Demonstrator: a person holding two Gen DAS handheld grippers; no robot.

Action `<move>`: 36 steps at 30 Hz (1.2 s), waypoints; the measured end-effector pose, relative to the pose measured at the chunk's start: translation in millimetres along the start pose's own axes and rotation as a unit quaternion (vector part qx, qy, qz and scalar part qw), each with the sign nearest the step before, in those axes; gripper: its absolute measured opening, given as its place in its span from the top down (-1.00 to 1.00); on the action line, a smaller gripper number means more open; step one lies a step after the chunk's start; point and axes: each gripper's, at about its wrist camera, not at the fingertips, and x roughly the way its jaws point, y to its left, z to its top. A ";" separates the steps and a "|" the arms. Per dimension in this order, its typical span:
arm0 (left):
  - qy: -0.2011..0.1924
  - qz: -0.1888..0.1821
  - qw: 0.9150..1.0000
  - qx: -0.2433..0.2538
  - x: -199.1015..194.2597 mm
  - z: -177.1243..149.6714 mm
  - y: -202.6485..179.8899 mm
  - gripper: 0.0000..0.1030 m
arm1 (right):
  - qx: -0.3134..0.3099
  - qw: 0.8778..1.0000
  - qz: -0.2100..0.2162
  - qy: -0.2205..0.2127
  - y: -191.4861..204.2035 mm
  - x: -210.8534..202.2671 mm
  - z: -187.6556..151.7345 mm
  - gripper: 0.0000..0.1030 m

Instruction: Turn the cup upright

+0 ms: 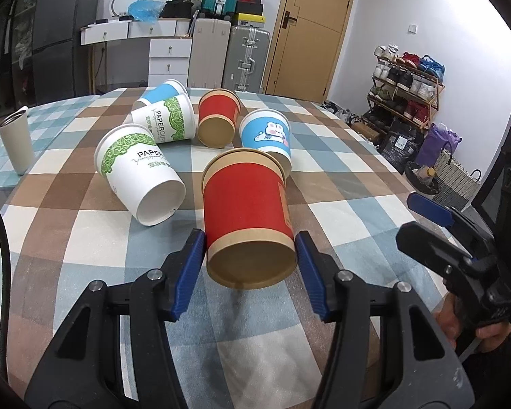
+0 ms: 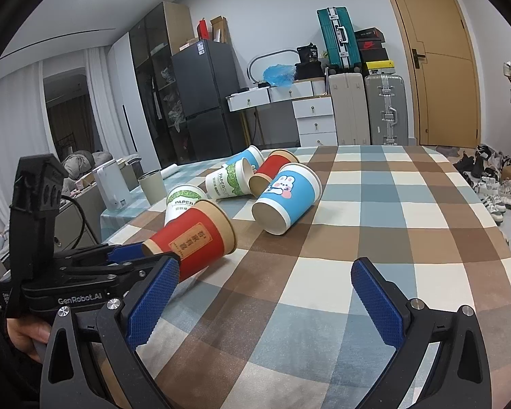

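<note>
While red cup [image 1: 247, 214] lies on its side between my left gripper [image 1: 251, 255] pads, base toward me, mouth away, long axis runs along fingers. Left jaws flank base end, pads touching or nearly so; firm clamp not certain. Base looks lifted off checked tablecloth [image 1: 68, 211]. Right gripper [image 2: 265, 303] spread wide, holding nothing, just beside. Left nearer, so tilt falls to left. Other cups [image 1: 201, 126] tipped beyond; cluttered room, door [image 1: 316, 27] behind.
</note>
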 end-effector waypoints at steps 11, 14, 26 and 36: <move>-0.025 0.004 1.000 -0.003 -39.2 -25.3 -1.2 0.00 | -0.001 1.000 0.002 0.001 -0.3 -1.2 0.4 -1.00; -0.033 0.009 0.999 0.001 -48.5 -33.3 -5.3 0.00 | 0.000 1.000 0.007 0.003 1.5 -1.0 0.1 -1.00; -0.038 0.015 0.999 0.002 -58.0 -52.4 -20.4 0.00 | -0.004 1.000 0.008 0.008 5.4 2.5 -0.5 -1.00; -0.025 0.016 1.000 0.002 -48.1 -57.2 -20.1 -0.01 | -0.004 1.000 0.008 0.007 6.1 1.8 -1.3 -1.00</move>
